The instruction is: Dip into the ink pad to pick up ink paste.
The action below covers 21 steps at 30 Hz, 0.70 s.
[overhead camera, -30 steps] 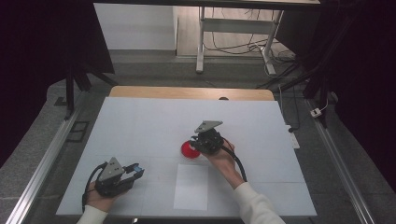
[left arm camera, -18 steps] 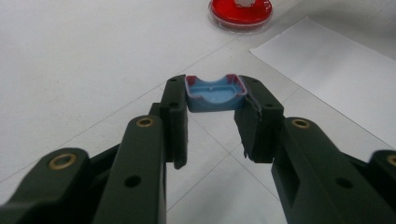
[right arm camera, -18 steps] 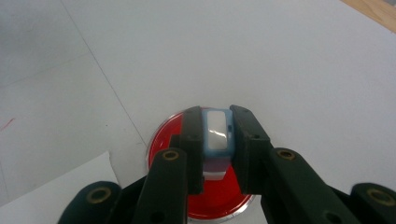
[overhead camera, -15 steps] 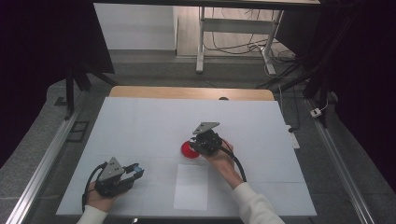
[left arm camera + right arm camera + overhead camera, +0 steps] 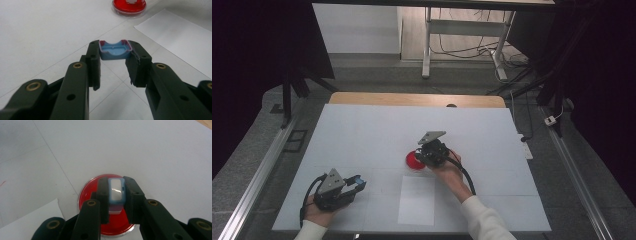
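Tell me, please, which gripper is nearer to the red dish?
The right gripper: it hangs directly over the red dish. The left gripper sits well off toward the table's near left corner.

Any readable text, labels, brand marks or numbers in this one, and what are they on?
None can be read. The blue cap in the left gripper, the blue-and-white stamp piece in the right gripper, the red dish, the white sheet and the table cover all look blank.
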Each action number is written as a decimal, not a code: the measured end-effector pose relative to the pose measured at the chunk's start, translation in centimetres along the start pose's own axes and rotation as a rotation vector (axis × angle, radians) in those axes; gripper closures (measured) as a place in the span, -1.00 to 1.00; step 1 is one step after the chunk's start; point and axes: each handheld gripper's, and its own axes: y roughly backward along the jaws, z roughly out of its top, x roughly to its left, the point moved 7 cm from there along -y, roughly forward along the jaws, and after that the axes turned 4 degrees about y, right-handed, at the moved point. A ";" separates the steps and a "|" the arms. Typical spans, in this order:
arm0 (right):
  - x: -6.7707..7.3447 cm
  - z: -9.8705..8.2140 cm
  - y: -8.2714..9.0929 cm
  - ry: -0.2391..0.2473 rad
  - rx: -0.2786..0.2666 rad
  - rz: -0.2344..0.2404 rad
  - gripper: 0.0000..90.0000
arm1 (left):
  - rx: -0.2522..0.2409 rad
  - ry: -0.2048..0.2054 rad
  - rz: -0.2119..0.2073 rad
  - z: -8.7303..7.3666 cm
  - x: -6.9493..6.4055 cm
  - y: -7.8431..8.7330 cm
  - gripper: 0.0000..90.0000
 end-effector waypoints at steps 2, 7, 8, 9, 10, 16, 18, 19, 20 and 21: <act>0.0 0.0 0.0 -0.003 -0.005 0.000 0.68 | 0.000 0.000 0.000 0.0 0.0 0.0 0.44; -0.1 -0.1 -0.1 -0.008 -0.008 0.002 0.69 | 0.001 0.000 0.001 0.0 0.0 0.0 0.44; 0.0 -0.1 -0.1 -0.012 -0.010 0.002 0.69 | 0.002 0.000 0.001 0.0 0.0 0.0 0.44; -0.1 -0.2 -0.1 -0.007 -0.008 -0.003 0.69 | 0.002 0.000 0.001 0.0 0.0 0.0 0.44; 0.0 -0.1 -0.1 -0.006 -0.008 -0.001 0.69 | 0.002 0.000 0.003 0.0 0.0 0.0 0.44; -0.1 0.3 0.4 -0.012 -0.043 -0.012 0.68 | -0.002 0.001 0.001 0.0 0.0 0.0 0.44; -0.4 0.5 1.0 -0.006 -0.065 -0.026 0.68 | -0.002 0.002 0.001 0.0 0.0 0.0 0.44; -0.5 0.7 1.3 -0.014 -0.083 -0.022 0.68 | -0.002 0.003 0.001 0.0 0.1 0.0 0.44; -0.4 1.0 1.7 -0.024 -0.101 -0.017 0.68 | -0.002 0.003 0.001 0.0 0.1 0.0 0.44; -0.5 1.2 2.1 -0.023 -0.115 -0.019 0.68 | -0.002 0.002 0.000 0.0 0.1 0.0 0.44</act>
